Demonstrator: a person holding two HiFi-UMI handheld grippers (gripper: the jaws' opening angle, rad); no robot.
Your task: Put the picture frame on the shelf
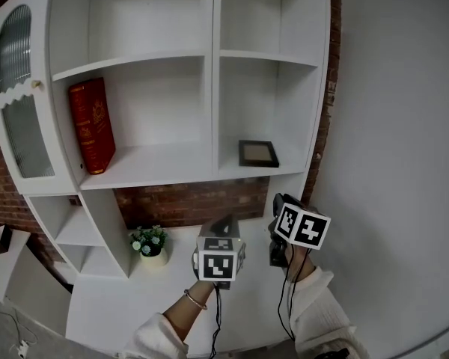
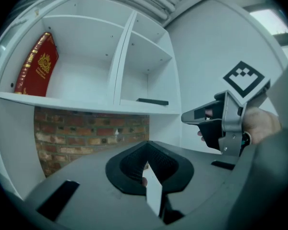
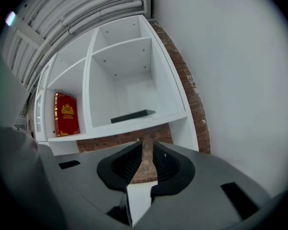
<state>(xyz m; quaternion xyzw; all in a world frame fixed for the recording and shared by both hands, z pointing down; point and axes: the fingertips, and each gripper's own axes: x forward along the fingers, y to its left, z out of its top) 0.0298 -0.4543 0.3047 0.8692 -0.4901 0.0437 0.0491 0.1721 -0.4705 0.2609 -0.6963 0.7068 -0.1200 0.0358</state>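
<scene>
The dark picture frame [image 1: 258,153] lies flat on the right compartment of the white shelf [image 1: 157,164], with nothing holding it. It also shows edge-on as the frame [image 2: 152,101] in the left gripper view and the frame [image 3: 133,115] in the right gripper view. Both grippers hang below the shelf, in front of the brick wall. My left gripper [image 1: 226,221] points up with its jaws together and empty [image 2: 147,150]. My right gripper [image 1: 278,200] sits under the frame's compartment, a narrow empty gap between its jaws [image 3: 148,147].
A red book [image 1: 91,126] leans in the left compartment. A small potted plant [image 1: 150,241] stands on the white counter [image 1: 135,294] under the shelf. A glass-door cabinet [image 1: 19,88] is at the left and a plain white wall [image 1: 396,126] at the right.
</scene>
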